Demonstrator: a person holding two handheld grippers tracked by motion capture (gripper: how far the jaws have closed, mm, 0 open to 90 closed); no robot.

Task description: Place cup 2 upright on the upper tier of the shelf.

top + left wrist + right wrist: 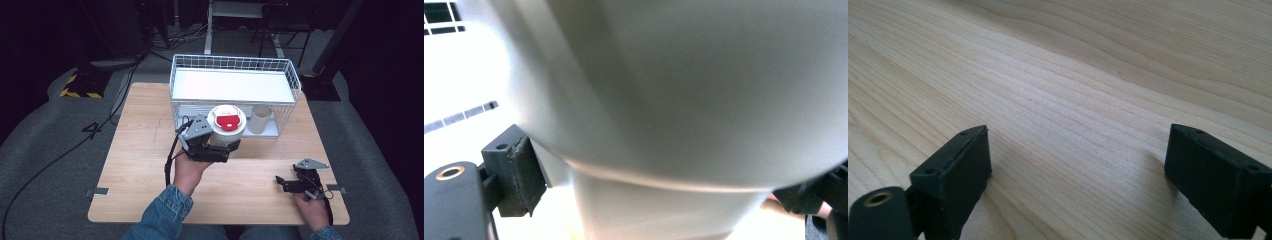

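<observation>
Two jaws of the left gripper point(221, 150) clamp a lidded paper cup point(226, 127) before the wire basket point(287, 67); thin walls crush easily, so grip low. Right gripper point(290, 184) gapes, empty.

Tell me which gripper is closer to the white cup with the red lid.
Left. The left gripper has its fingers around the white cup, while the right gripper sits open at the table's near right corner.
</observation>
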